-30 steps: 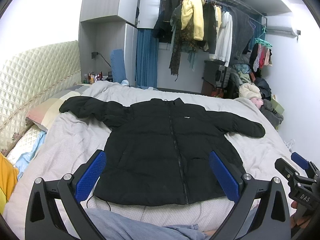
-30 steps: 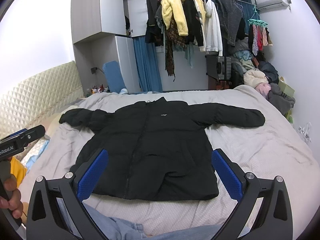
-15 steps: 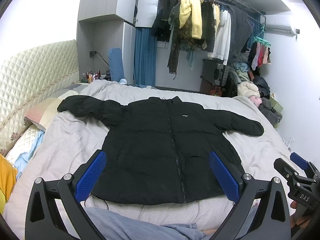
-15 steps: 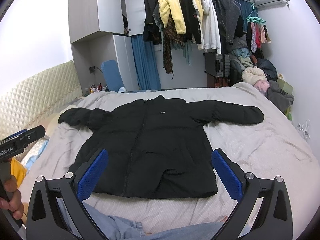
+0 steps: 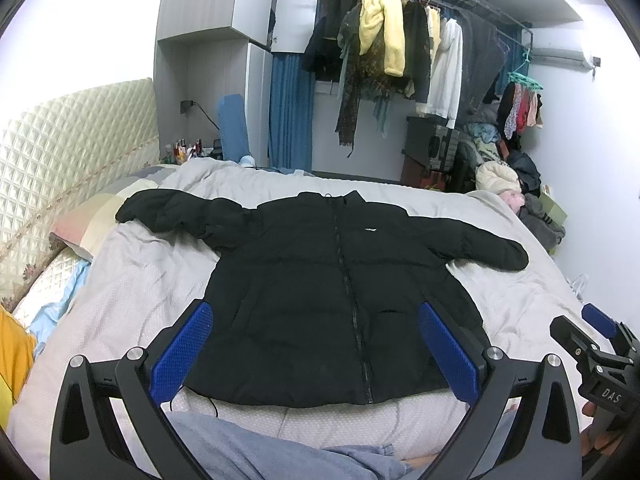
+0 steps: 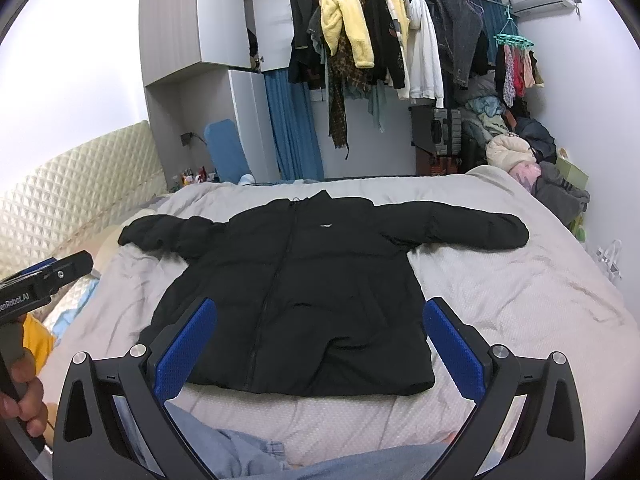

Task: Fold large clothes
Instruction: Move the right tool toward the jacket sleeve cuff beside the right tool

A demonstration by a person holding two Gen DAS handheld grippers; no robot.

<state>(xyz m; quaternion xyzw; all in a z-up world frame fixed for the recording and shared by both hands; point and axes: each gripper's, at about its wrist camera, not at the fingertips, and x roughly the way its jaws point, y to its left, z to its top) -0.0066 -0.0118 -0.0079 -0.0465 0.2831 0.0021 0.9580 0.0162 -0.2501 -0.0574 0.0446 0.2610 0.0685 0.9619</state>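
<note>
From the left wrist view, the left hand-held gripper [image 5: 316, 354] hangs with its blue-padded fingers [image 5: 182, 350] spread wide and nothing between them, poised over the near hem of the puffy black zip-front padded jacket [image 5: 320, 292], which lies flat, front up, both sleeves stretched out, on the pale grey quilted bed [image 5: 132, 292]. The right hand-held gripper [image 5: 600, 344] peeks in at the right edge, and from here I cannot tell how its jaws stand. A thin dark cable [image 5: 212, 406] trails by the hem near the left finger. Over to the right wrist view: that right gripper shows its fingers just as wide apart and empty, aimed at the hem's right half, with the left gripper's handle held in the person's hand [image 6: 22, 396] at the left edge. The folding looks not yet begun, I reckon. The risks: this thick, slippery padding may let a pinch catch only the top layer, so the fold drags crooked; a sleeve could slump off its line; and that cable could snag. Containers? The open wardrobe rail [image 6: 400, 36] at the back is crammed with hanging clothes, and a heap of garments [image 6: 528, 160] sits beside the bed.
</note>
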